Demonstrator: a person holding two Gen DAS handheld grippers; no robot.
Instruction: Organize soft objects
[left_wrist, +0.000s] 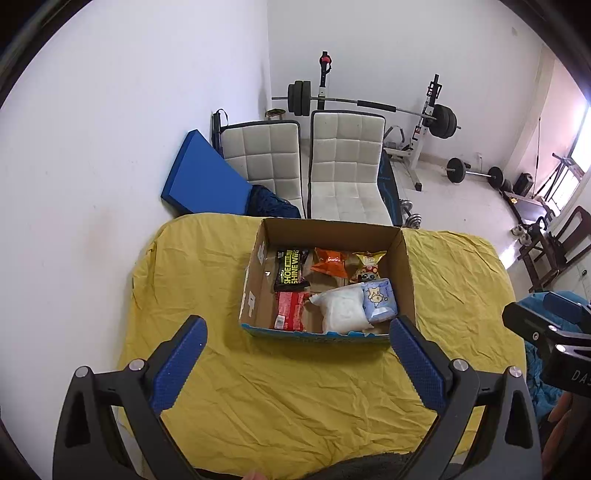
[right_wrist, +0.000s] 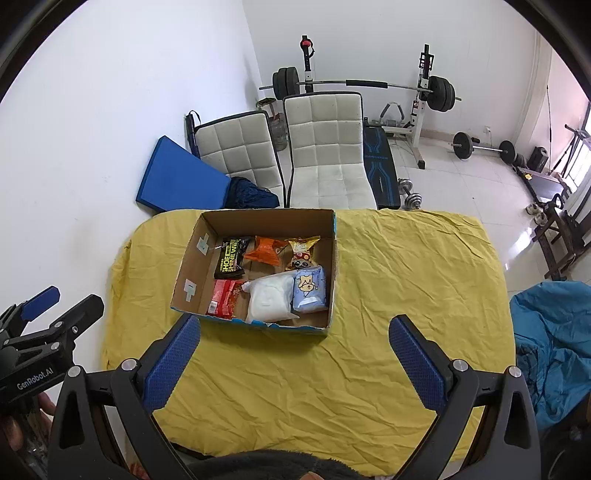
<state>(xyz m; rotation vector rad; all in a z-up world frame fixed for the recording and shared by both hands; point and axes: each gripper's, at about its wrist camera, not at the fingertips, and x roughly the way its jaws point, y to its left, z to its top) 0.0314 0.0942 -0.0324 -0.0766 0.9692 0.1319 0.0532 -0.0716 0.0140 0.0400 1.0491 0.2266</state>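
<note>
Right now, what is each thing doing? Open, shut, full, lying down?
Box: open on top, holding six packs.
Black pack: lying flat, back left.
Orange pack: lying in the back row.
Red pack: lying flat, front left.
White pack: lying in front, touching the blue pack.
Blue pack: lying at the right wall.
Cloth: spread out, wrinkled.
Left tool: open, holding nothing.
Right tool: open, holding nothing.

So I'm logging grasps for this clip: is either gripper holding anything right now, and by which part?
Nothing is held. The left gripper and right gripper are both open and empty above the yellow cloth.
</note>
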